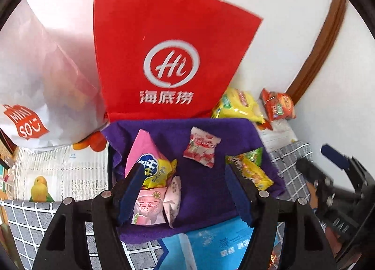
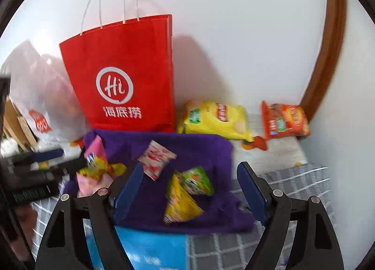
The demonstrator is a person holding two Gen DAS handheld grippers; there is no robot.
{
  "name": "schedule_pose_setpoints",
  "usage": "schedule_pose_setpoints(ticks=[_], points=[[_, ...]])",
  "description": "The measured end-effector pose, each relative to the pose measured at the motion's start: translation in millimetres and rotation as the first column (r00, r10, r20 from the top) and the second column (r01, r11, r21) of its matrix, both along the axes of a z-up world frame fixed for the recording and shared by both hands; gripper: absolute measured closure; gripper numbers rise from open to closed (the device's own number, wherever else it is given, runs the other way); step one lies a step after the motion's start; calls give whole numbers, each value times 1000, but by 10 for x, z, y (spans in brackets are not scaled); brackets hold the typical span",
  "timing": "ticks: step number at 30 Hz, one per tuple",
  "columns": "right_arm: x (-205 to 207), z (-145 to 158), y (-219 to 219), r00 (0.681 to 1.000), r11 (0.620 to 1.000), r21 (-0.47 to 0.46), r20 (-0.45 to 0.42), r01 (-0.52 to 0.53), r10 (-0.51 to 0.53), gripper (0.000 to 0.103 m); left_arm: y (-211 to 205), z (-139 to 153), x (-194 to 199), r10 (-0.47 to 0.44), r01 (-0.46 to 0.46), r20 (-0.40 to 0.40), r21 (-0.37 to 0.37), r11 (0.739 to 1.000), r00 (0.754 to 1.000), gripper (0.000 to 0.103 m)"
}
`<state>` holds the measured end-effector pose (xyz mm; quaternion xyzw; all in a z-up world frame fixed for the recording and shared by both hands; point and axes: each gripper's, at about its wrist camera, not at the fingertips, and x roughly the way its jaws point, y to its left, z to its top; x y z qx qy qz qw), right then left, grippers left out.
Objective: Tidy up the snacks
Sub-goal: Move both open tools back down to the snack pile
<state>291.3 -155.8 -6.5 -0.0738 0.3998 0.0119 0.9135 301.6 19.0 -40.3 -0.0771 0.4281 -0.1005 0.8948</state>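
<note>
Since the small snack packets are sealed film pillows, I judge them light, soft, crinkly and a bit slippery, best pinched across a flat crimped end seam, not the puffed middle (which could crush what's inside). They lie on the purple cloth (image 1: 206,176), mid-frame in both views: a red-and-white packet (image 1: 202,150) alone near the centre, a yellow-green packet (image 2: 185,193) to its right, and a pink and yellow cluster (image 1: 154,185) at left. Both the left tool (image 1: 186,190) and the right tool (image 2: 189,190) hang above the cloth with jaws spread and nothing held. Behind stand a red paper bag (image 2: 121,75) and a white plastic bag (image 1: 35,82); at right lie a yellow chip bag (image 2: 215,119) and an orange chip bag (image 2: 284,119).
</note>
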Motion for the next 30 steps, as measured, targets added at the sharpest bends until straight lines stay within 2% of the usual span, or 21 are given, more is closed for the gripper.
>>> schedule_pose_setpoints(ticks=[5,7,10,14,19,30], points=[[-407,92,-64,1000,999,-50,10,2,-2,21,-90,212,-192,-27,26,52,21,999,998,34],[-583,132,-103,1000,999,-32,18,-3,4,22,-122,276,-303,-28,25,76,39,999,997,34],[-817,180,-123,999,1000,-9,24,-30,30,22,-160,282,-488,-51,48,59,43,998,997,34],[-1079,202,-147,998,998,39,43,-43,41,21,-128,239,-776,-46,42,48,77,996,998,34],[-1325,128,-211,998,988,142,30,-58,54,19,4,165,-1060,-17,14,32,77,997,999,34],[-1644,-225,-388,1000,982,186,-10,11,-10,20,325,-149,-1582,64,-64,-3,104,993,998,34]])
